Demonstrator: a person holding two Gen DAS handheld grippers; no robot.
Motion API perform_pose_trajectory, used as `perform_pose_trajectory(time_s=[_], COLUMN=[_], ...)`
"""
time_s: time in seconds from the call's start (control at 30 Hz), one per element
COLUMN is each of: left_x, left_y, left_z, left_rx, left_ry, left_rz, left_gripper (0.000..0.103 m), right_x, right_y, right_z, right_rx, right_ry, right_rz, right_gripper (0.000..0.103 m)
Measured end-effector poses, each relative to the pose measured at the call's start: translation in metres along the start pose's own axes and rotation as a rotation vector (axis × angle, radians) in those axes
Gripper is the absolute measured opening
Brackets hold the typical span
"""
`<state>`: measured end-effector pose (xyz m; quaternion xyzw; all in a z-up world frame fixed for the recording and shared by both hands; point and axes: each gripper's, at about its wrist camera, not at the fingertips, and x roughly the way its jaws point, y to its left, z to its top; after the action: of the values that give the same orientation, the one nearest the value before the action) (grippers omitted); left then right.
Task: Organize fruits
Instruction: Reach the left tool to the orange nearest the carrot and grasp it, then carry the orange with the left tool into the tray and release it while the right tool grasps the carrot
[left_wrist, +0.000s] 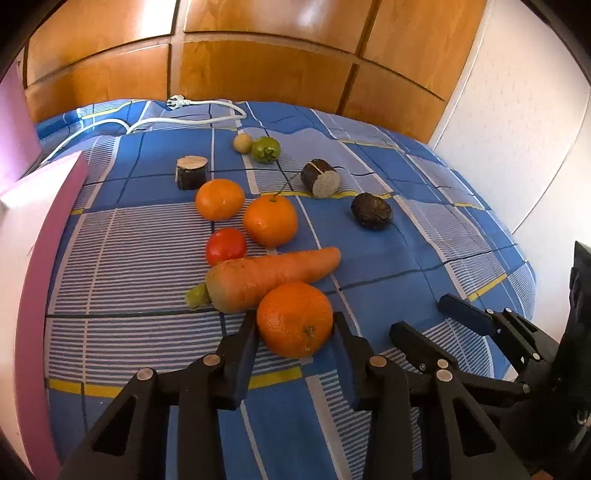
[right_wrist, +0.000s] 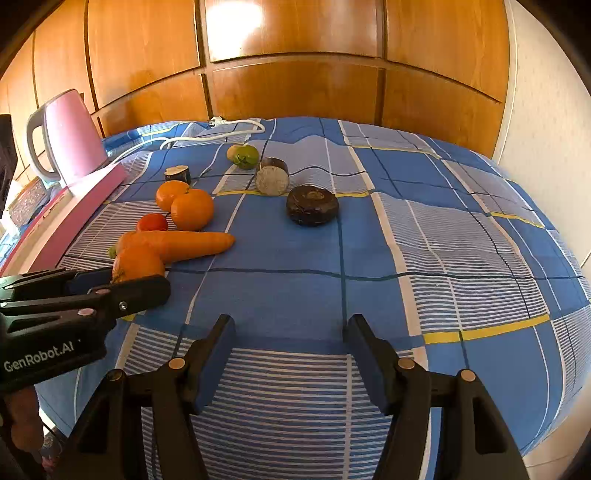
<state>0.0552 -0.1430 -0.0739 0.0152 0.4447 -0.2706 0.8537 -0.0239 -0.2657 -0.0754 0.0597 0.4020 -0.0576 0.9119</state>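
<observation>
Gripping the nearest orange (left_wrist: 294, 319): left gripper (left_wrist: 295, 325) has a finger on each side of it, pads against the skin by the look of the left wrist view, fruit resting on the blue plaid bedspread (left_wrist: 388, 258). No bare gap visible either side, so I read it as clamped on the fruit. Carrot (left_wrist: 266, 277) lies just behind that orange and touches it, leafy stub to the left, tip to the right. Red tomato (left_wrist: 226, 246) sits right behind the carrot's thick end. Two more oranges (left_wrist: 270, 220) and (left_wrist: 219, 199) are further back, close together, the nearer one with a thin stem sticking up. Behind them: a log slice standing on end (left_wrist: 192, 172), a second log piece lying on its side (left_wrist: 320, 178), a dark round fruit (left_wrist: 371, 211) off to the right and well apart from the oranges, and a green fruit (left_wrist: 266, 149) next to a small tan one (left_wrist: 243, 142) near the far edge. White power cable (left_wrist: 177, 120) runs along the back of the bed with its plug near the wooden wardrobe doors (left_wrist: 258, 66). Pink board (left_wrist: 40, 258) lines the left edge; pink kettle (right_wrist: 72, 136) stands behind it. Right gripper (right_wrist: 290, 328) hovers over bare bedspread, fingers apart, nothing between them, well clear of the dark fruit ahead.
</observation>
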Motion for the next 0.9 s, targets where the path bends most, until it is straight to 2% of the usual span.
perform_pose_trajectory(time_s=[0.1,0.2,0.43,0.63,0.8,0.9], left_x=[-0.008,-0.018,-0.041,-0.062,-0.075,-0.081], left_y=[0.007,0.02,0.042,0.05,0.058,0.062], left_z=[-0.004,-0.009,-0.018,-0.021,-0.021,-0.02], left_rx=[-0.013,-0.038,-0.082,-0.103,-0.124,-0.142], left_ry=[-0.017,-0.029,-0.052,-0.091,-0.112,-0.117], left_rz=[0.012,0.027,0.064,0.07,0.072,0.072], left_gripper=[0.038,0.038,0.038,0.038,0.038,0.038], right_x=[0.0,0.0,-0.004,0.003,0.021,0.033], right_y=[0.001,0.005,0.037,0.074,0.098,0.106], right_z=[0.002,0.006,0.027,0.049,0.058,0.06], right_rx=[-0.01,-0.039,-0.2,-0.452,-0.654,-0.734], right_ry=[0.013,0.02,-0.004,0.014,0.067,0.102], right_rz=[-0.004,0.022,0.147,0.231,0.228,0.223], right_gripper=[0.064,0.058,0.055,0.055,0.055,0.055])
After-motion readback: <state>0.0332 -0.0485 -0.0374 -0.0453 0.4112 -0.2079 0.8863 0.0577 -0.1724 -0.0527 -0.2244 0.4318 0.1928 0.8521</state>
